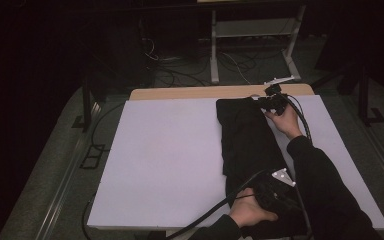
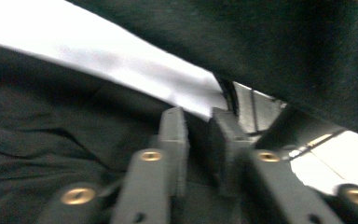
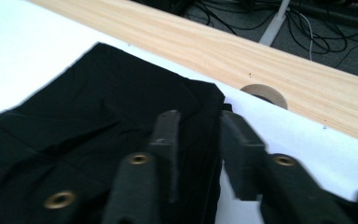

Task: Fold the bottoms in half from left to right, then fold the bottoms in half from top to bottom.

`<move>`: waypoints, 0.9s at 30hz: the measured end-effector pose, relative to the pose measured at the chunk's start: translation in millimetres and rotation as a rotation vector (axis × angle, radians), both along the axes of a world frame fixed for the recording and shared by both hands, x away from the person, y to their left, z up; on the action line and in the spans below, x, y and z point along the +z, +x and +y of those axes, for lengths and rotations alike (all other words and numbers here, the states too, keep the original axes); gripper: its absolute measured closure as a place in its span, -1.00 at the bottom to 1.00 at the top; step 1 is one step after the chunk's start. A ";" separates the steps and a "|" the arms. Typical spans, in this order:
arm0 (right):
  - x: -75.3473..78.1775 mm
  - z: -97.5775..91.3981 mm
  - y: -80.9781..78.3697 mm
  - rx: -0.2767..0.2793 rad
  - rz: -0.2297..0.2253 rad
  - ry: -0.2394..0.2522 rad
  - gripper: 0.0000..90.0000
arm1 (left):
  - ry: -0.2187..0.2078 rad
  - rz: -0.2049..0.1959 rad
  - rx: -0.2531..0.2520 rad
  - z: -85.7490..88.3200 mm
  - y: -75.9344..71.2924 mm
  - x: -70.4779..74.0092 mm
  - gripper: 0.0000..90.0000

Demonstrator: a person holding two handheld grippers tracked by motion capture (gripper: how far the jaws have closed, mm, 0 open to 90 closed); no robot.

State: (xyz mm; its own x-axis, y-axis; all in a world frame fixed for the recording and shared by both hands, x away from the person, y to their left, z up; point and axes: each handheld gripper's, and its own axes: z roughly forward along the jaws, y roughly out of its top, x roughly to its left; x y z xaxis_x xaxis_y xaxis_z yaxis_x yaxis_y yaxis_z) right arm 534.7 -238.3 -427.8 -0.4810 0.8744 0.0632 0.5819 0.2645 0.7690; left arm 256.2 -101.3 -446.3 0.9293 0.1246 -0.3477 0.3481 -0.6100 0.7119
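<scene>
A black folded garment (image 1: 247, 140) lies lengthwise on the right half of the white table cover (image 1: 170, 150). At its far right corner my right gripper (image 1: 270, 102) is held low. In the right gripper view its jaws (image 3: 198, 121) stand apart, with the garment's corner edge (image 3: 98, 102) lying between them and not pinched. At the garment's near end is my left gripper (image 1: 277, 190), under the person's hand. Its jaws (image 2: 199, 121) also stand apart, just above the dark cloth (image 2: 51, 135), and what lies between them is too dark to tell.
A wooden table edge (image 3: 214, 46) with a round cable hole (image 3: 263, 95) runs behind the white cover. Beyond the table are a white desk frame (image 1: 252, 30) and loose cables (image 1: 165, 65) on the floor. The person's dark sleeve (image 1: 325, 190) crosses the near right.
</scene>
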 end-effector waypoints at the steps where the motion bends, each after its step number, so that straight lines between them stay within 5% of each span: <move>1: 2.7 -1.3 -1.9 -0.004 -0.001 0.012 0.33 | -0.011 -0.011 0.005 1.4 0.2 1.4 0.47; 7: 16.9 -14.2 -16.6 0.004 -0.010 0.069 -0.16 | -0.075 -0.045 0.065 12.2 2.5 10.7 -0.08; 11: 25.4 -19.8 -27.9 0.009 -0.012 0.094 -0.59 | -0.096 -0.132 0.130 25.1 2.8 19.1 -0.41; 14: 31.5 -22.5 -36.5 0.043 -0.018 0.123 -0.85 | -0.123 -0.159 0.173 35.4 7.6 25.1 -0.58; 20: 35.8 -22.4 -41.1 0.064 0.005 0.139 -0.96 | -0.151 -0.203 0.248 55.3 23.3 36.5 -0.82; 27: 37.3 -22.4 -45.9 0.081 0.013 0.149 -0.98 | -0.148 -0.205 0.310 74.7 38.6 43.8 -1.00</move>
